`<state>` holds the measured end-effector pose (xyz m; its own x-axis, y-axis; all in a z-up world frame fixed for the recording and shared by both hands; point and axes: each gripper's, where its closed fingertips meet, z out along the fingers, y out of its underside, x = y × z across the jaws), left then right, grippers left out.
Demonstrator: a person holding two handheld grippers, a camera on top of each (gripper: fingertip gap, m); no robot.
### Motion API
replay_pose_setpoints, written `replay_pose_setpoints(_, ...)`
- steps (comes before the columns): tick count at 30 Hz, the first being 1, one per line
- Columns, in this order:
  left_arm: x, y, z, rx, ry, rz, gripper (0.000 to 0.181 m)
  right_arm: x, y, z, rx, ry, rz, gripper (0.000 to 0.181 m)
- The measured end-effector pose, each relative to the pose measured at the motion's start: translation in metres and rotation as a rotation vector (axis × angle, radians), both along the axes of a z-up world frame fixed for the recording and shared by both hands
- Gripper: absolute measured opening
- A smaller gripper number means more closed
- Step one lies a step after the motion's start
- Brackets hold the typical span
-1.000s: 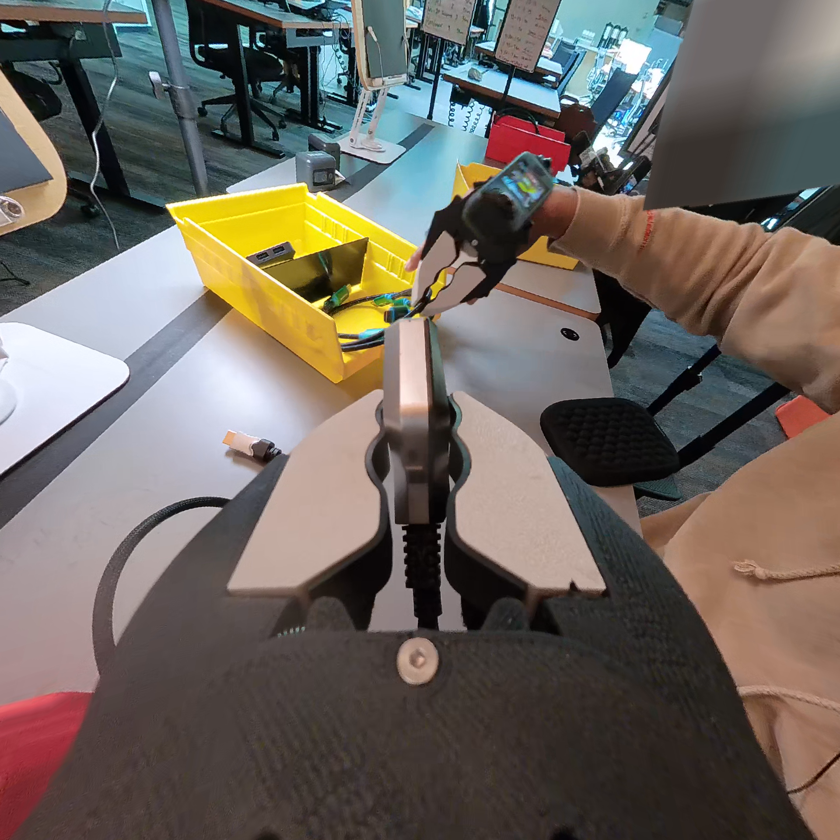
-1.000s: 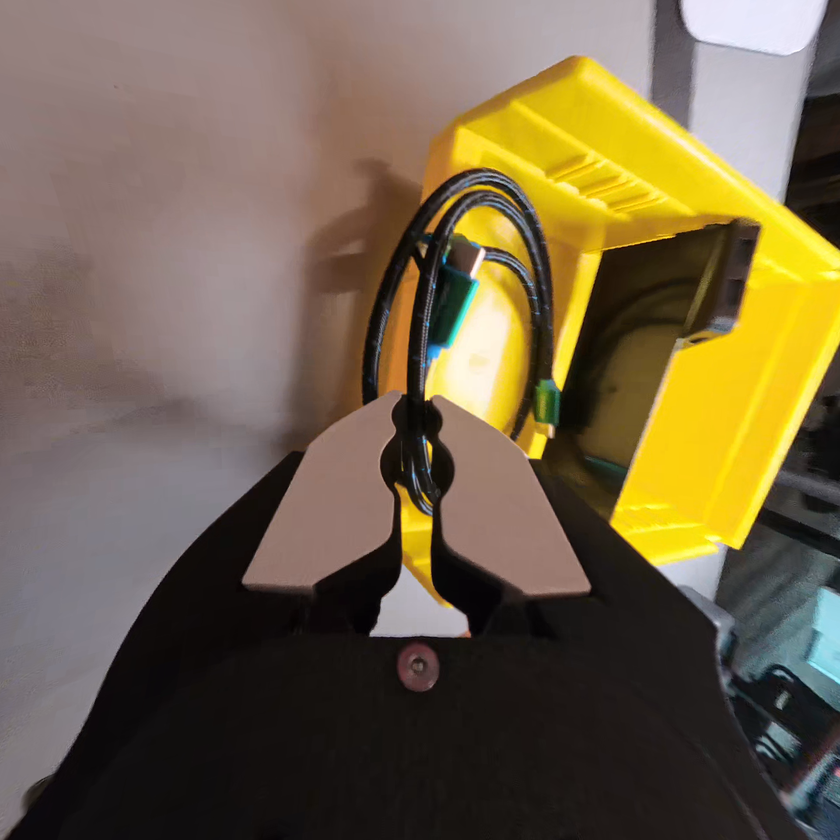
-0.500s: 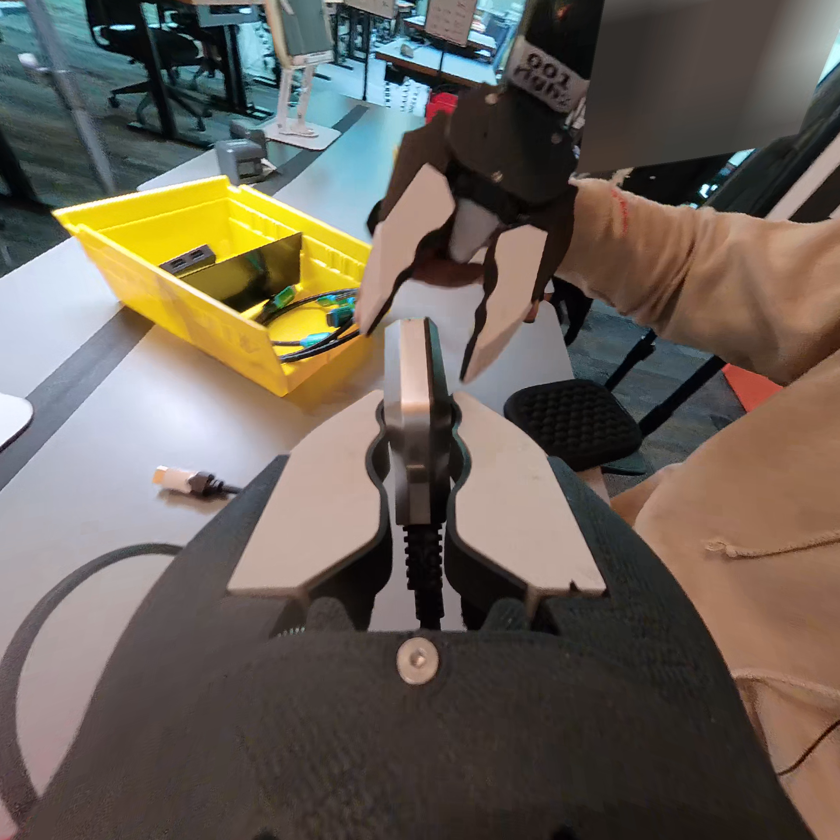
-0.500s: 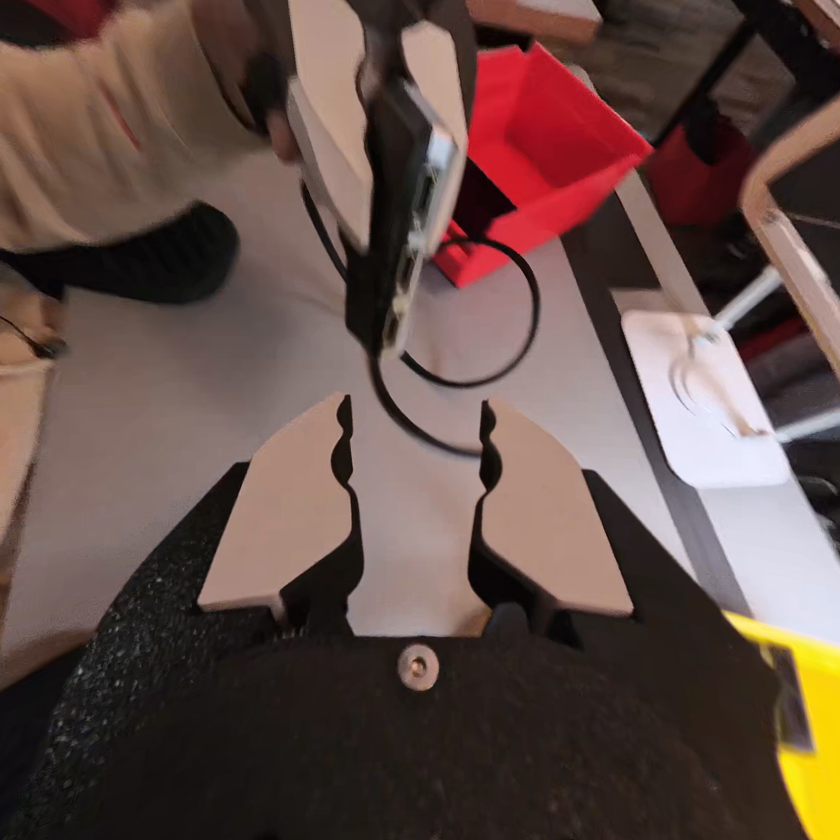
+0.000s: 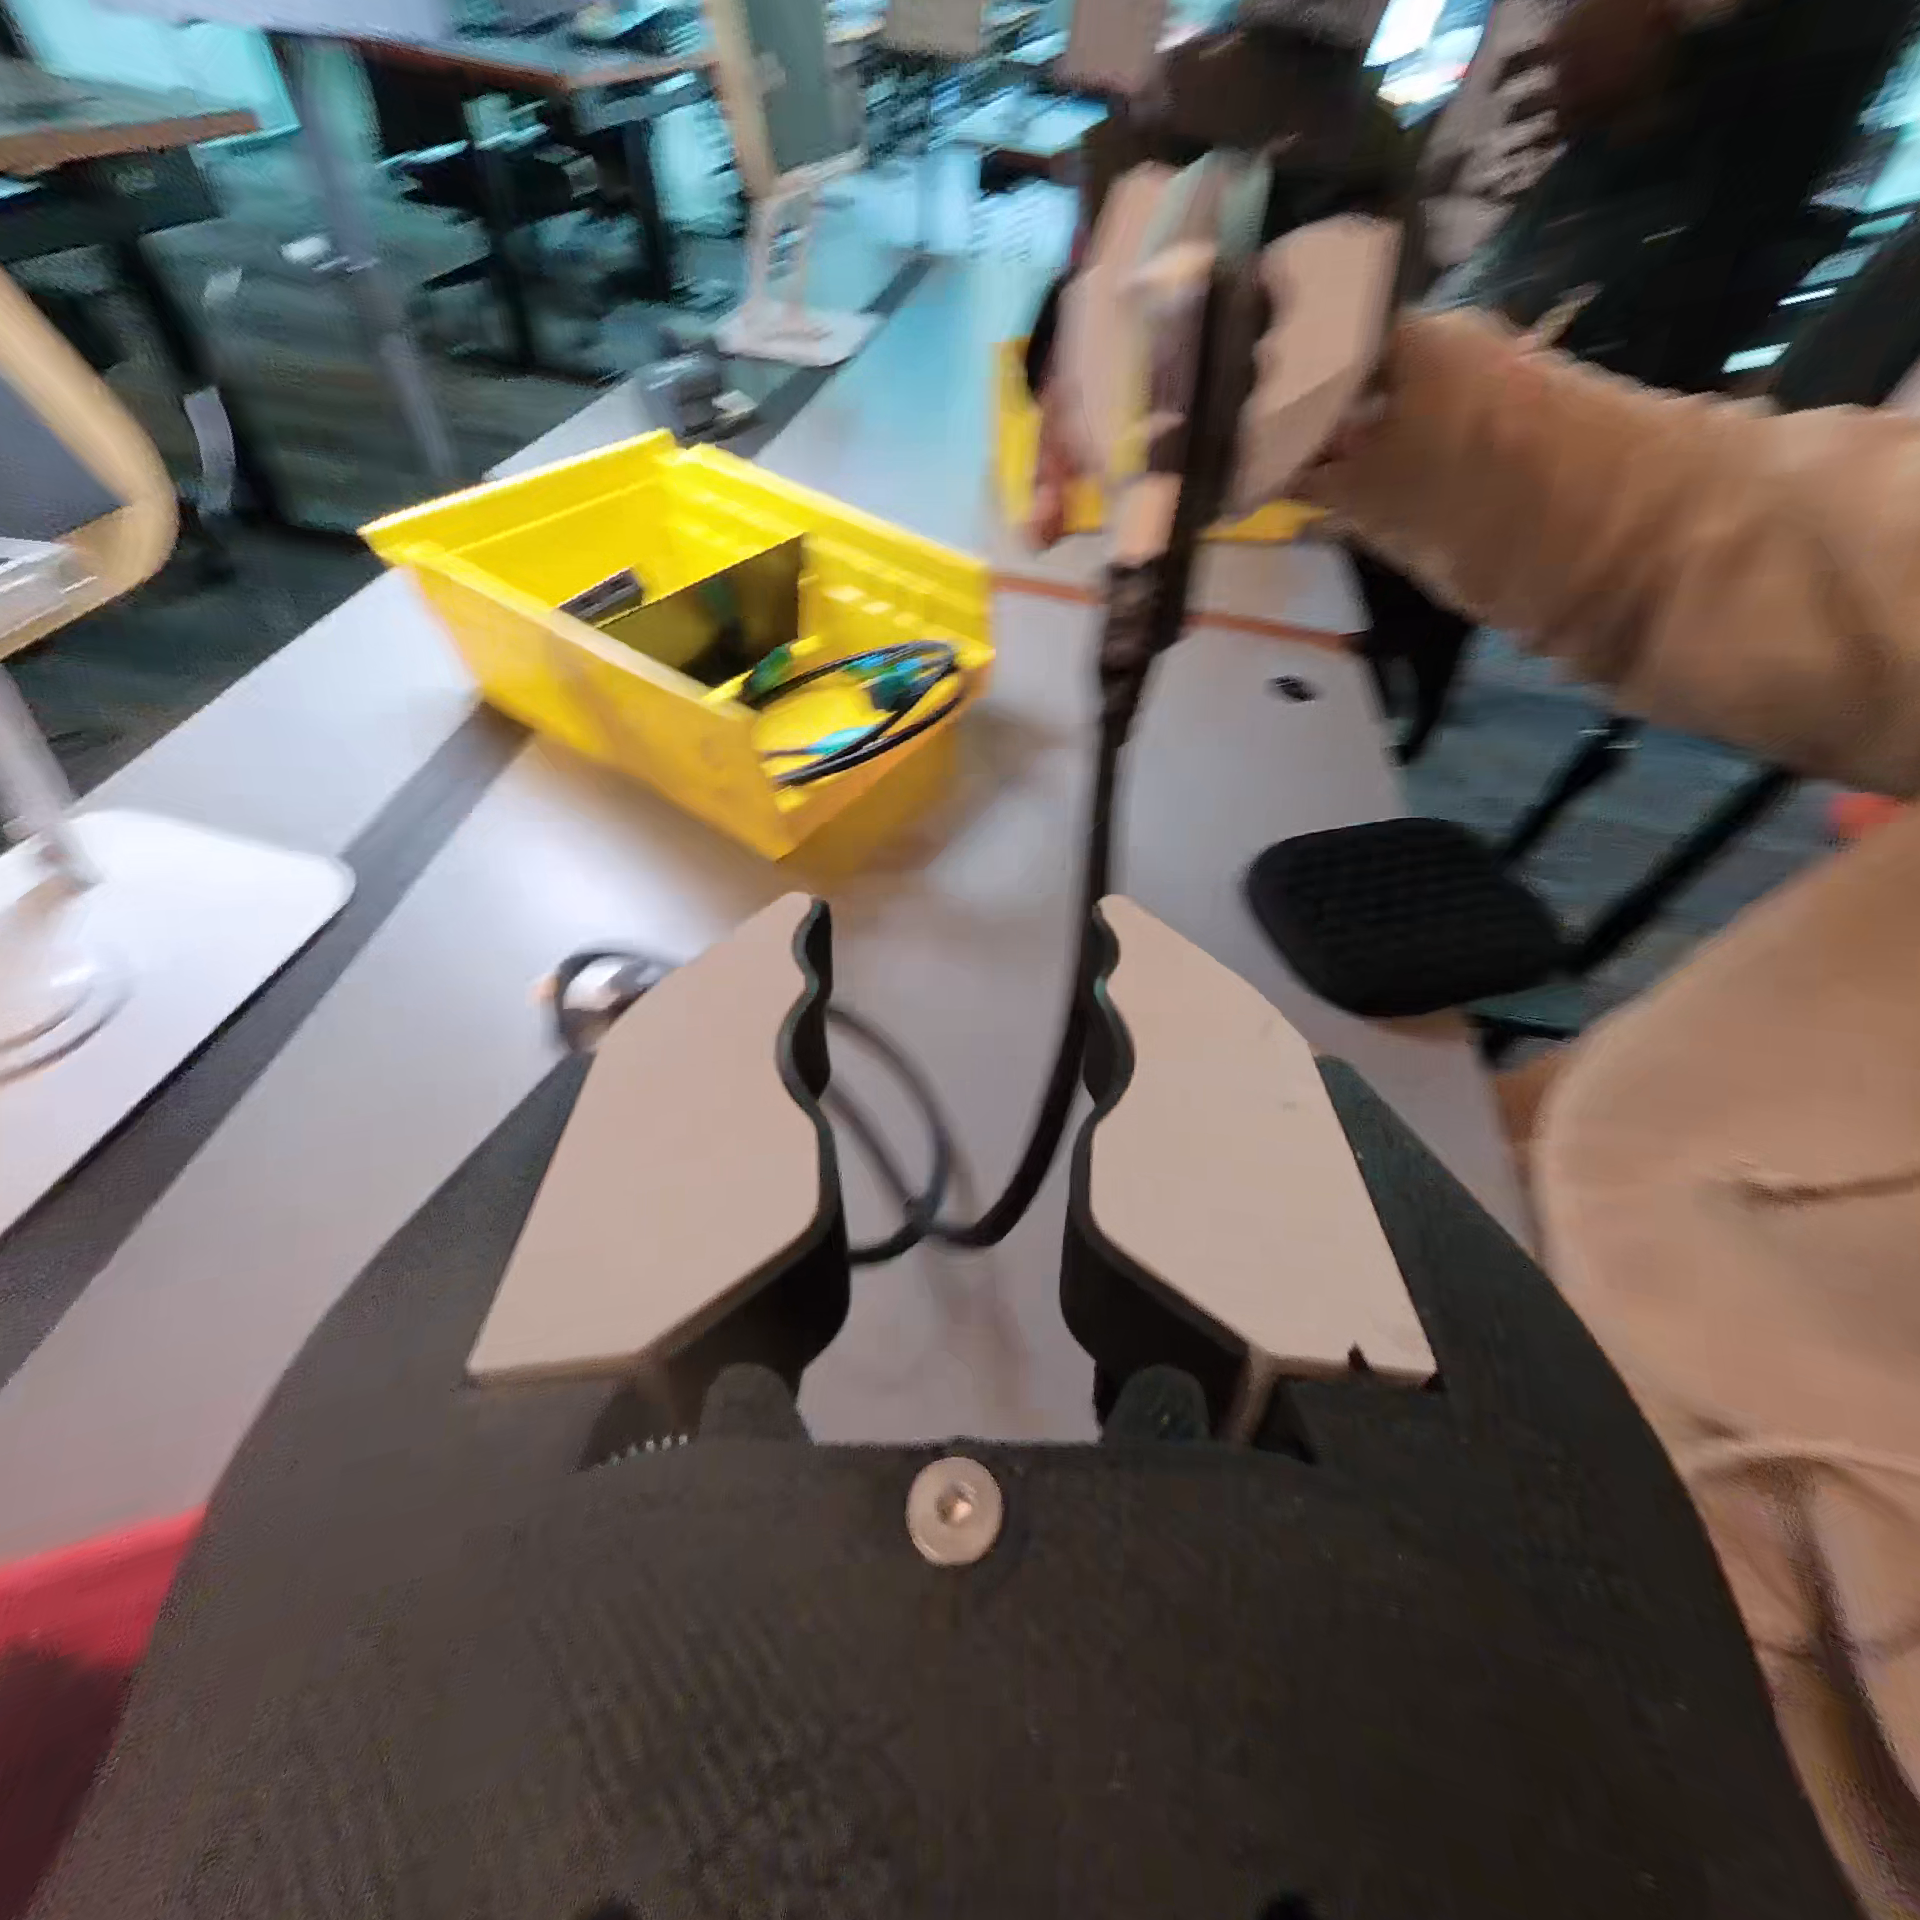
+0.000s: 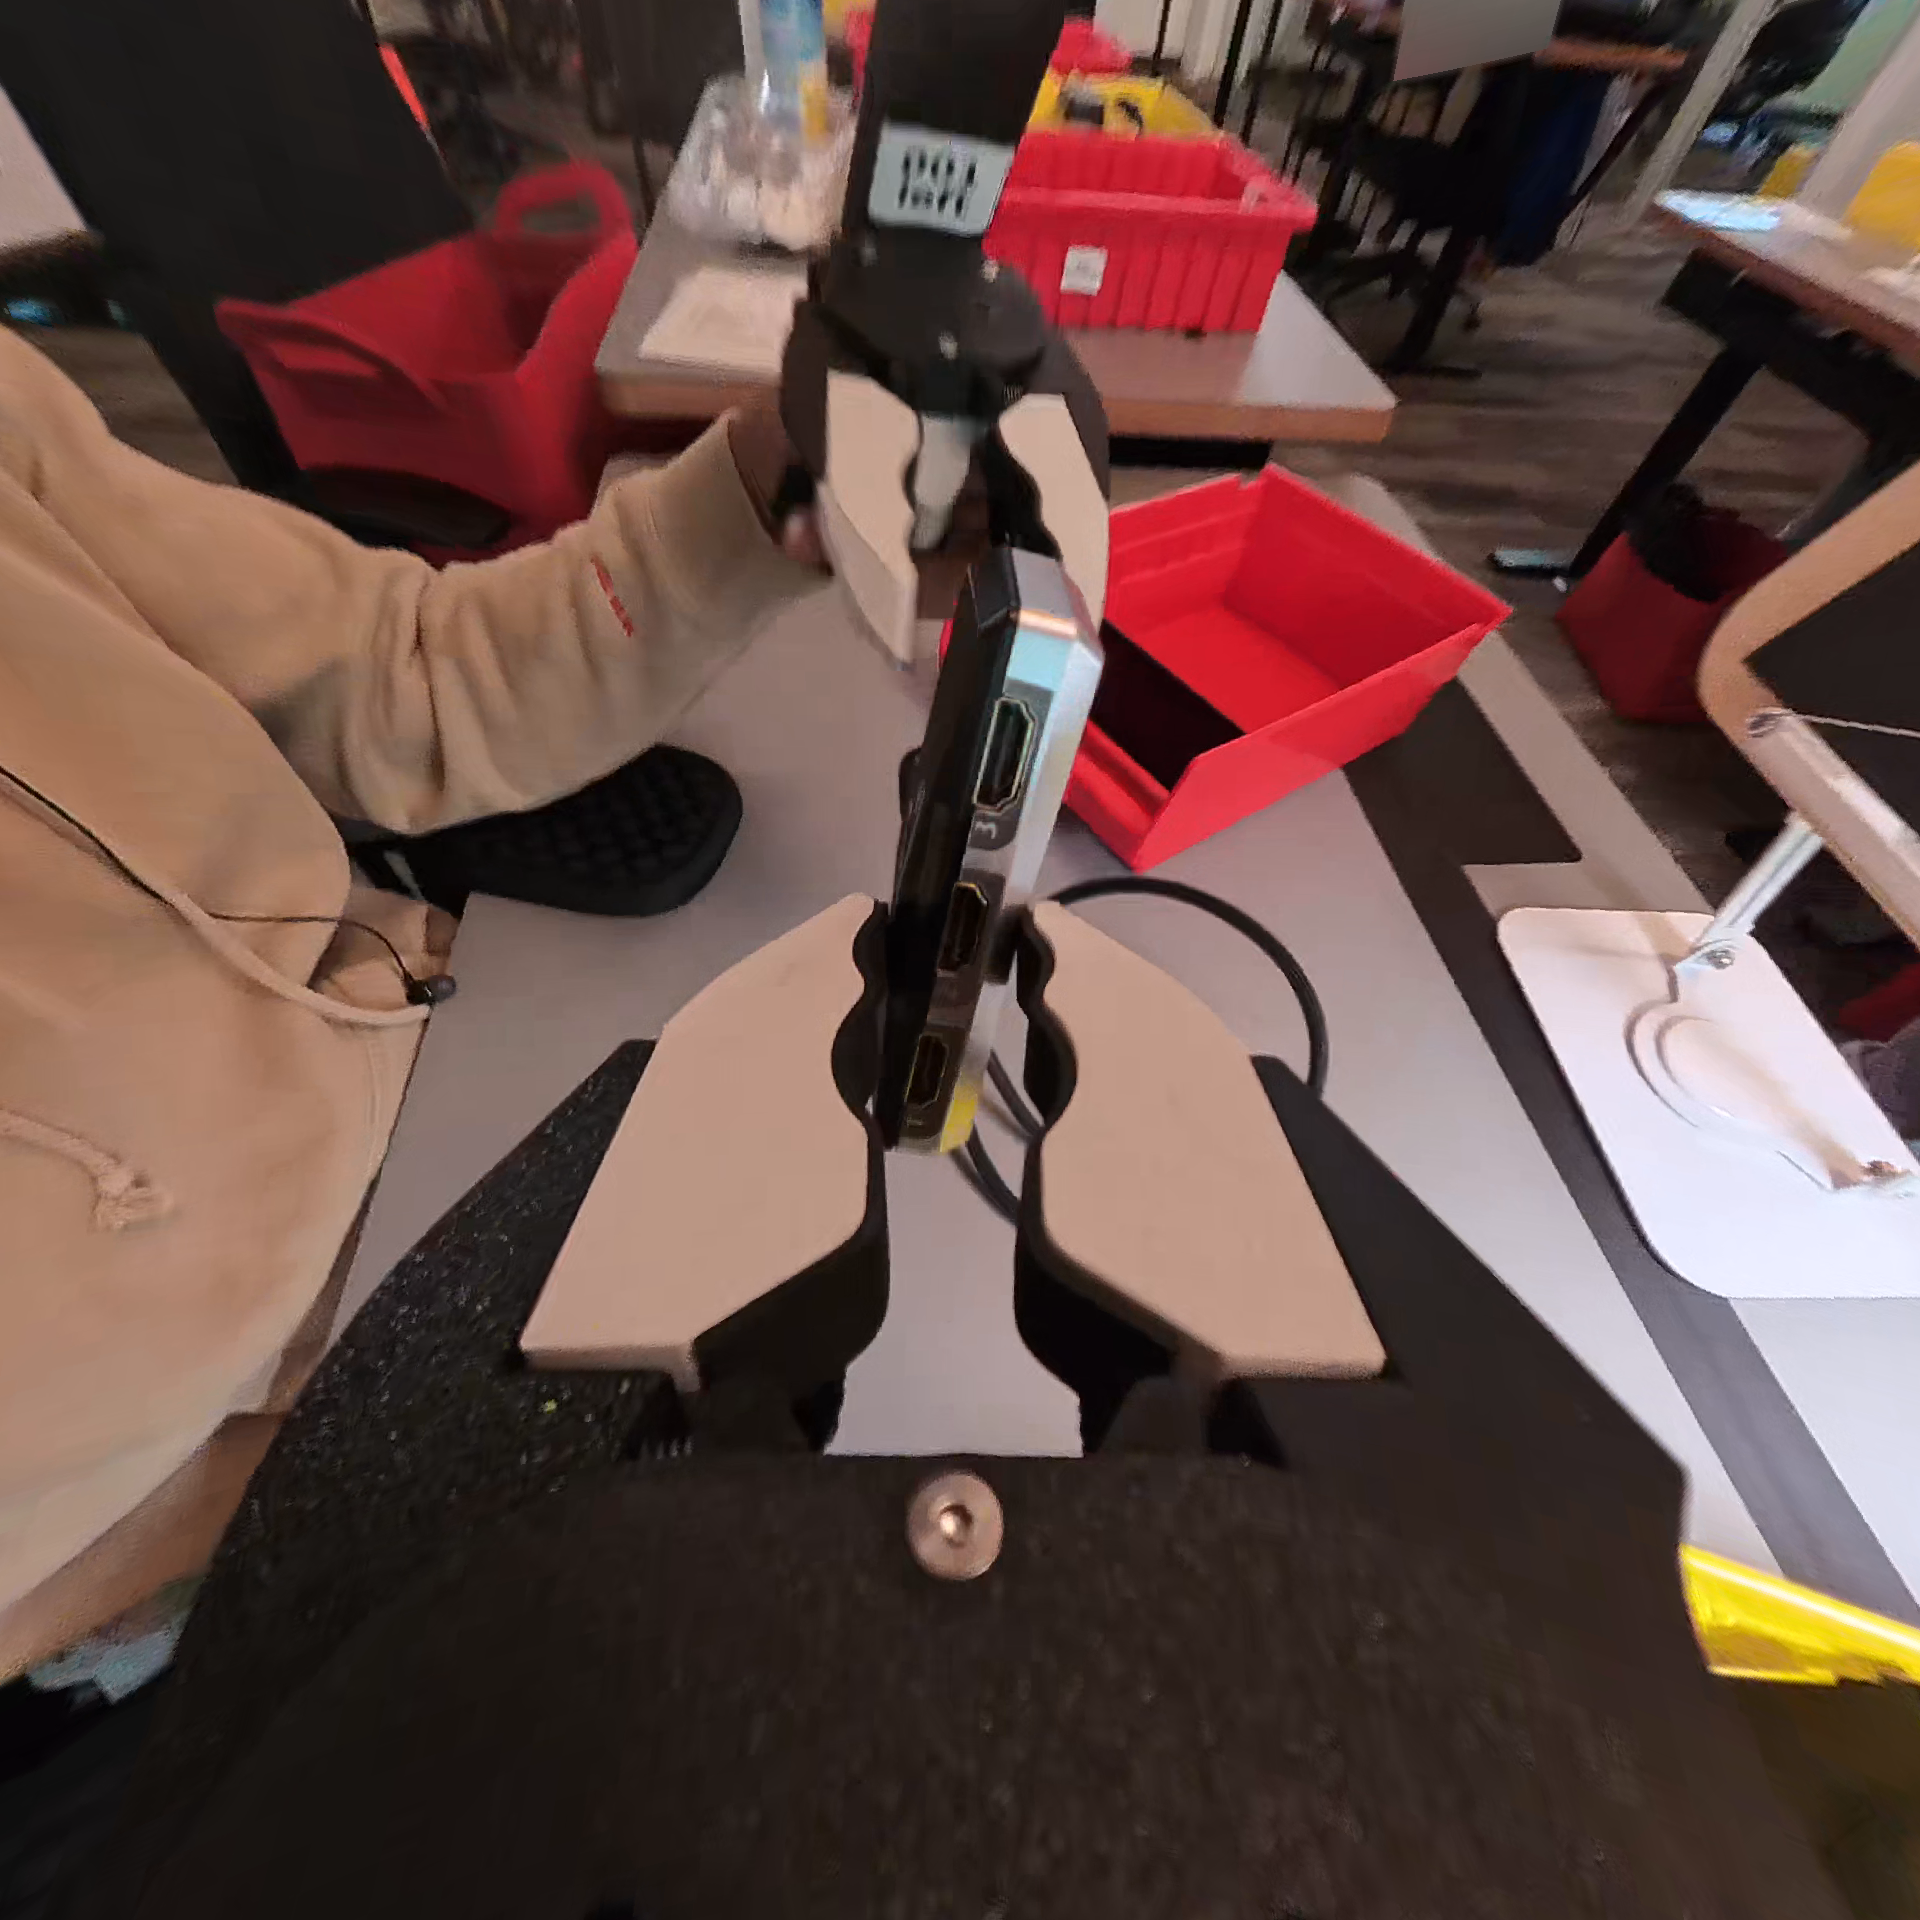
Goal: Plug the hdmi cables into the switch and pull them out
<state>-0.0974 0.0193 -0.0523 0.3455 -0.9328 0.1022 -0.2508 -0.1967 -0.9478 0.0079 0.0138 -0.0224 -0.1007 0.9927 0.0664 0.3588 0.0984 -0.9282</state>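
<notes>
Silver and black, the switch (image 6: pixel 997 790) has changed owners: half a second ago it was clamped upright in the left gripper (image 5: pixel 956 925), and now the right gripper (image 6: pixel 954 920) has it. In the right wrist view its two fingers are drawn in against the flat faces of the switch at centre frame. The narrow edge with three empty ports (image 6: pixel 1003 748) faces the camera.

In the left wrist view the left gripper's fingers stand wide apart with nothing between them. The switch appears blurred in the upper centre of that frame, held off the table (image 5: pixel 364 1091). Its own black lead (image 5: pixel 1101 831) hangs down past the inner edge of the left gripper's right-hand finger and loops onto the table.

The right gripper has also let go of the cable bundle it carried a second ago. The hdmi cables (image 5: pixel 862 707), with green and blue plugs, lie coiled at the near end of the yellow bin (image 5: pixel 665 717), left of centre in the left wrist view.

My reading is that this is a handover before plugging. The right gripper would steady the switch, which frees the left to fetch a cable from the bin. No cable is plugged in yet, so the task is at an early stage.
</notes>
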Motion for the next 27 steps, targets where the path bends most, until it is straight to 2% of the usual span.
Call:
replay_pose_setpoints(2, -0.01, 0.026, -0.022, -0.031, 0.074, 0.131, 0.046, 0.013, 0.0, 0.007, -0.012, 0.052, -0.012, 0.022)
replay_pose_setpoints(3, -0.01, 0.033, -0.035, -0.074, 0.086, 0.141, 0.049, 0.019, -0.002, 0.01, -0.014, 0.079, -0.017, 0.022)
replay_pose_setpoints(7, 0.012, 0.041, -0.087, -0.347, 0.001, 0.007, 0.061, 0.038, -0.003, 0.016, -0.012, 0.152, -0.055, 0.022)
replay_pose_setpoints(10, 0.03, 0.038, -0.1, -0.397, -0.066, -0.085, 0.06, 0.052, -0.001, 0.019, -0.02, 0.203, -0.088, 0.021)
replay_pose_setpoints(13, 0.033, 0.04, -0.113, -0.37, 0.0, -0.074, 0.058, 0.068, 0.006, 0.021, -0.002, 0.24, -0.139, 0.021)
replay_pose_setpoints(15, 0.031, 0.043, -0.114, -0.355, 0.02, -0.052, 0.057, 0.078, 0.016, 0.033, 0.034, 0.26, -0.18, 0.021)
replay_pose_setpoints(18, 0.03, 0.047, -0.111, -0.359, -0.013, -0.035, 0.053, 0.088, 0.032, 0.07, 0.096, 0.291, -0.225, 0.021)
replay_pose_setpoints(27, 0.023, 0.051, -0.109, -0.351, -0.025, -0.01, 0.05, 0.094, 0.09, 0.21, 0.33, 0.377, -0.398, 0.021)
